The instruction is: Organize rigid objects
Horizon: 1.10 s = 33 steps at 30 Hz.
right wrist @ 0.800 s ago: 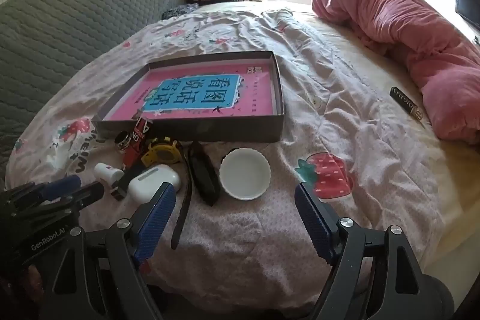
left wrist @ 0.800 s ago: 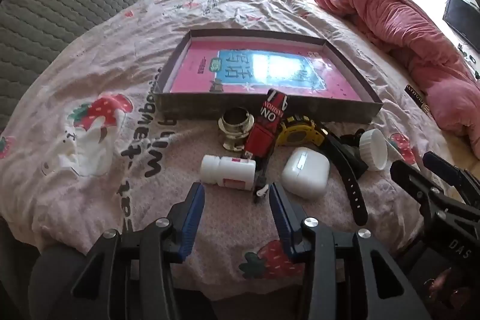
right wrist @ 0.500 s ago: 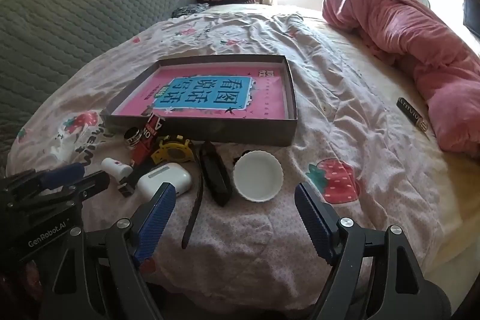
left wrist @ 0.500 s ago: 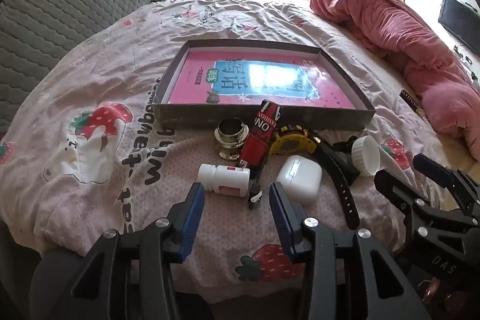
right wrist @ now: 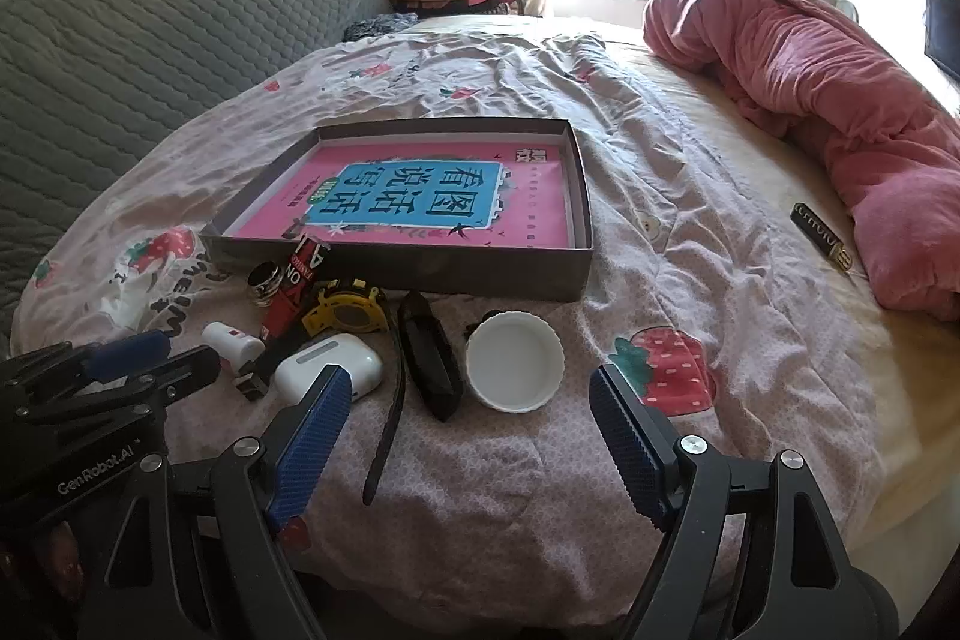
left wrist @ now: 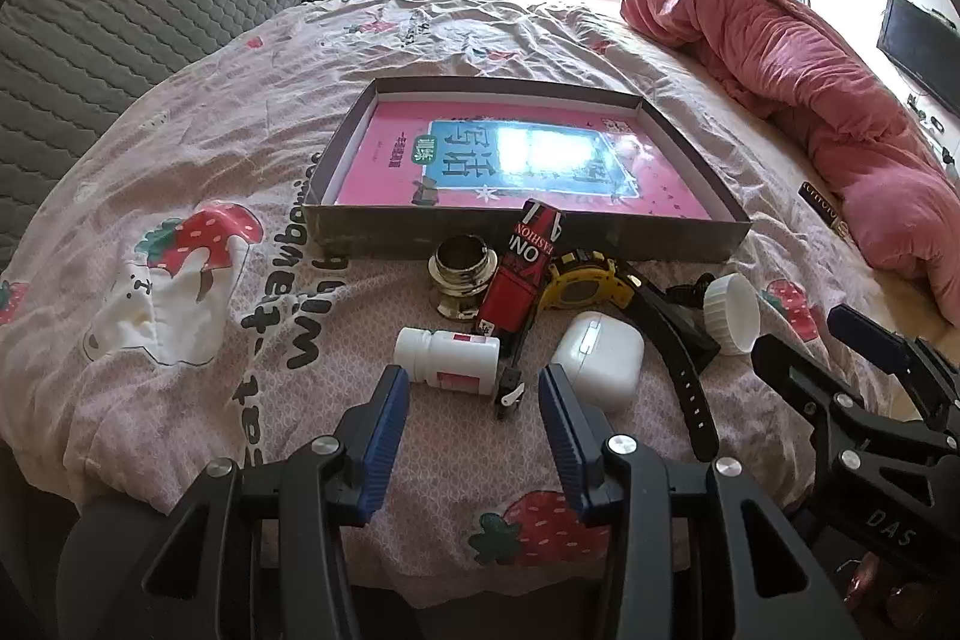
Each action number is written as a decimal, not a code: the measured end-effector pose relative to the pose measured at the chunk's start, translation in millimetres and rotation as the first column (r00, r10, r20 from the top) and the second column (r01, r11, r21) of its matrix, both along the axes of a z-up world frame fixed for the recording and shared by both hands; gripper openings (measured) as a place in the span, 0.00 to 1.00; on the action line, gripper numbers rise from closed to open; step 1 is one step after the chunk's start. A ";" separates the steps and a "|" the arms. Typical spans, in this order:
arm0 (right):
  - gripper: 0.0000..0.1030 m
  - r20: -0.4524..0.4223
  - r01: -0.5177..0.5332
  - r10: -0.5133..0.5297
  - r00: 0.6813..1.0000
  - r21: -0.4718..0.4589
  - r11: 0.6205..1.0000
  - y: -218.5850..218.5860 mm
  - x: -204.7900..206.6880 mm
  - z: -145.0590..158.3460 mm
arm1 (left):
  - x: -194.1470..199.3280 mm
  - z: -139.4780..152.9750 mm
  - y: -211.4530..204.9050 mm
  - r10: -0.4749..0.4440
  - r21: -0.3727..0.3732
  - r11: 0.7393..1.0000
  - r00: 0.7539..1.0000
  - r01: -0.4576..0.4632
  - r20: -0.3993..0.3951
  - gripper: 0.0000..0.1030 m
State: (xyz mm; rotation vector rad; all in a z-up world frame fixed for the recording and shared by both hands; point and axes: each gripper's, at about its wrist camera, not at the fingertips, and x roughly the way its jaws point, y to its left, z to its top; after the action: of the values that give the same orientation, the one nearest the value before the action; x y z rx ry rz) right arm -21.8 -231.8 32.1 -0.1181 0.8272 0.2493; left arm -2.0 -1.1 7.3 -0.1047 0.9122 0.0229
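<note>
The bed (right wrist: 690,196) under its strawberry-print sheet carries everything. On it lies the shallow grey box (right wrist: 420,274) with a pink book cover as its floor, still empty. Just in front of its near wall sit the things to sort: a yellow watch (left wrist: 585,283) with black strap, a white earbud case (left wrist: 597,358), a white ribbed dish (right wrist: 515,361), a red lanyard tag (left wrist: 522,274), a white pill bottle (left wrist: 447,358) lying on its side, and a brass fitting (left wrist: 462,274). Compared with a moment ago both cameras have drawn back and risen slightly; nothing on the sheet has shifted. The left tongs (left wrist: 474,421) stand partly apart, empty, short of the bottle; the right tongs (right wrist: 471,436) are spread wide, empty, before the dish. Sorting looks not yet started.
</note>
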 end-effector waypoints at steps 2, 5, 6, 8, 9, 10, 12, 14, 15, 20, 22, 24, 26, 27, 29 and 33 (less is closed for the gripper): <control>0.80 0.000 0.000 0.000 1.000 0.000 1.000 0.2 0.2 -0.1 | -0.8 0.4 -0.6 0.000 0.002 1.000 1.000 0.000 0.003 0.43; 0.80 0.001 0.001 -0.001 1.000 0.000 1.000 0.4 -0.2 -0.1 | -1.2 1.0 -1.0 0.002 0.002 1.000 1.000 -0.002 0.005 0.43; 0.80 0.002 0.001 -0.001 1.000 0.000 1.000 0.3 -0.3 0.0 | -1.1 1.0 -0.3 0.002 0.003 1.000 1.000 -0.002 0.005 0.43; 0.80 0.003 0.002 -0.002 1.000 0.001 1.000 0.5 -0.4 0.2 | -1.0 1.0 -0.3 0.001 0.000 1.000 1.000 -0.001 0.004 0.43; 0.80 0.003 0.001 -0.001 1.000 -0.001 1.000 0.5 -0.5 0.2 | -1.3 0.8 -0.1 0.001 0.003 1.000 1.000 -0.001 0.005 0.43; 0.80 0.003 0.000 0.000 1.000 0.000 1.000 0.2 -0.5 0.2 | -1.4 0.9 -0.1 0.002 0.003 1.000 1.000 -0.002 0.005 0.43; 0.80 0.003 0.001 -0.001 1.000 0.001 1.000 -0.1 -0.3 0.2 | -1.3 0.9 0.1 0.000 0.000 1.000 1.000 0.000 0.006 0.43; 0.80 0.003 0.001 -0.001 1.000 0.000 1.000 -0.2 -0.4 0.3 | -1.3 0.9 0.3 0.001 0.001 1.000 1.000 -0.001 0.005 0.43; 0.80 0.002 0.001 -0.001 1.000 0.001 1.000 -0.4 -0.3 0.1 | -1.3 0.9 0.3 0.001 0.001 1.000 1.000 -0.001 0.005 0.43; 0.80 0.004 0.001 -0.001 1.000 0.000 1.000 -0.1 -0.5 0.0 | -1.4 1.1 0.8 0.001 0.004 1.000 1.000 -0.001 0.004 0.43; 0.80 0.001 0.000 0.000 1.000 0.000 1.000 -0.1 -0.3 -0.4 | -1.9 1.2 1.3 0.002 0.003 1.000 1.000 -0.002 0.004 0.43; 0.80 0.002 0.002 -0.002 1.000 -0.001 1.000 -0.5 -0.4 0.0 | -1.8 1.2 1.5 0.000 0.005 1.000 1.000 0.000 0.004 0.43; 0.80 0.004 0.004 -0.004 1.000 -0.003 1.000 -0.2 -0.6 0.0 | -1.7 1.2 1.4 0.001 0.004 1.000 1.000 -0.001 0.005 0.43; 0.80 0.004 0.005 -0.005 1.000 -0.002 1.000 -0.8 -0.6 0.1 | -1.6 1.3 1.4 0.000 0.006 1.000 1.000 0.000 0.005 0.43; 0.80 0.001 0.009 -0.009 1.000 0.001 1.000 -1.9 0.0 0.0 | -1.5 1.2 1.7 0.001 0.003 1.000 1.000 -0.001 0.003 0.43; 0.80 -0.001 0.014 -0.014 1.000 0.004 1.000 -3.2 0.1 -0.6 | -1.4 0.1 4.1 0.003 -0.001 1.000 1.000 -0.003 -0.006 0.43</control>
State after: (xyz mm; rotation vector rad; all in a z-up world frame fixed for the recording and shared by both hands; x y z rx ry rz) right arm -21.7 -235.0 31.5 -0.1082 0.8285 0.2375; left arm -3.4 3.0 7.4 -0.1071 0.9180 0.0251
